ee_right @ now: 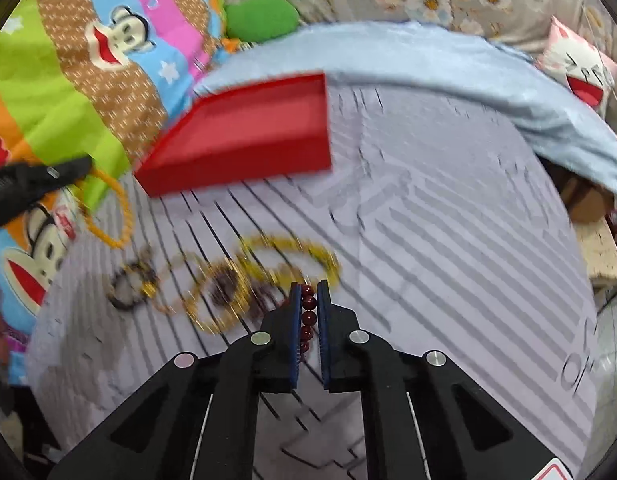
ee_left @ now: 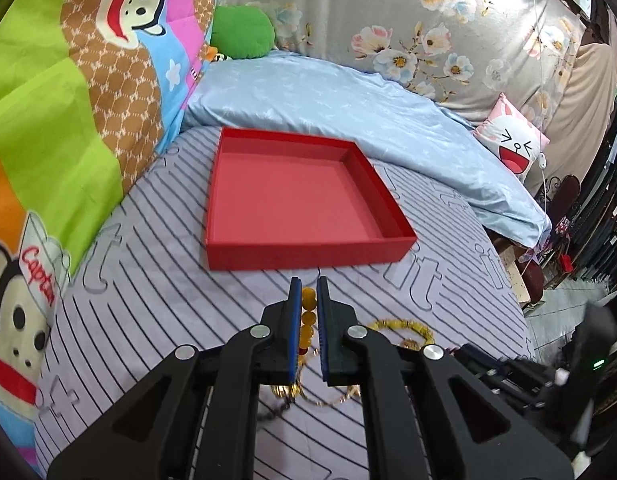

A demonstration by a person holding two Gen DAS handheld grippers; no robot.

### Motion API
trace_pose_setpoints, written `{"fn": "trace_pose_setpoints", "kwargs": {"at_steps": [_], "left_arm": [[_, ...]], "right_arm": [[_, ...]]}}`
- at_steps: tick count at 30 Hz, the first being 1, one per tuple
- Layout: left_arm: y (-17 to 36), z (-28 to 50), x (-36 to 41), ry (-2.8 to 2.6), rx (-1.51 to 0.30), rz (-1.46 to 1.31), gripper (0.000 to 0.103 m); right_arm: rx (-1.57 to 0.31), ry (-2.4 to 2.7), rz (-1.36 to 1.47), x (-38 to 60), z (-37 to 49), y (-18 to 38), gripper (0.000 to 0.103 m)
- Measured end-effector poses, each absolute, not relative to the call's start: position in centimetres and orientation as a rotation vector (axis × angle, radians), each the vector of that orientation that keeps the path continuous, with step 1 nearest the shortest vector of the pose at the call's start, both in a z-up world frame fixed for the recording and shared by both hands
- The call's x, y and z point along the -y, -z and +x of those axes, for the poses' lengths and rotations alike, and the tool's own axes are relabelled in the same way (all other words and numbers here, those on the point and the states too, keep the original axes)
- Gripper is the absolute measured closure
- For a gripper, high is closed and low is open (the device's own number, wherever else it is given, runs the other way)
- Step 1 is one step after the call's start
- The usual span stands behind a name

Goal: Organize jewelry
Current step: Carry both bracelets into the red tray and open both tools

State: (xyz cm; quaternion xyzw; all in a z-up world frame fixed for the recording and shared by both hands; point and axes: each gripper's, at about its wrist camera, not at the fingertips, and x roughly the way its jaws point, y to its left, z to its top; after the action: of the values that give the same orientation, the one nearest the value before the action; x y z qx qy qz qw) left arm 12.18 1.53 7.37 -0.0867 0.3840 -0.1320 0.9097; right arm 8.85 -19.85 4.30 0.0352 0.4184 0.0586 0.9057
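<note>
A shallow red box (ee_left: 292, 196) lies open and empty on the striped bed sheet; it also shows in the right wrist view (ee_right: 244, 136). My left gripper (ee_left: 308, 286) is shut on a yellow bead bracelet (ee_left: 308, 316), held just short of the box's near wall. In the right wrist view that bracelet (ee_right: 116, 216) hangs from the left gripper (ee_right: 74, 170) at far left. My right gripper (ee_right: 308, 290) is shut on a dark red bead bracelet (ee_right: 308, 312). Gold chains (ee_right: 284, 256) and a dark bracelet (ee_right: 128, 284) lie on the sheet below it.
A light blue duvet (ee_left: 348, 96) is bunched behind the box. A colourful cartoon blanket (ee_left: 68, 100) rises on the left. A green cushion (ee_left: 242, 32) and a pink rabbit pillow (ee_left: 512, 144) lie further back. The bed's edge drops off at the right.
</note>
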Motion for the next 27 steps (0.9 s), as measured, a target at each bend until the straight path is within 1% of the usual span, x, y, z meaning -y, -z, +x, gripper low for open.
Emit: {"fn": "trace_pose_setpoints", "kwargs": {"at_steps": [7,13,19,27], "left_arm": [[-9.2,17.4,-1.7,0.284,-0.755,-0.143,0.096],[-10.0,24.2,-1.4,0.305,-0.729,-0.12,0.096],[-9.1,31.6,-0.2,0.323,-0.74,-0.109,0.096],[-5.2,39.3,0.4,0.336,-0.841,-0.12,0.096]], "right_arm": [[-0.774,-0.199,0.03,18.8,14.9,-9.4,0.095],[-0.764,-0.265,0.035,17.7,23.4,-11.1,0.095],[-0.803,-0.324,0.048,15.8,31.8,-10.3,0.095],[-0.922,-0.318,0.05,14.9,40.2,-5.5,0.095]]}}
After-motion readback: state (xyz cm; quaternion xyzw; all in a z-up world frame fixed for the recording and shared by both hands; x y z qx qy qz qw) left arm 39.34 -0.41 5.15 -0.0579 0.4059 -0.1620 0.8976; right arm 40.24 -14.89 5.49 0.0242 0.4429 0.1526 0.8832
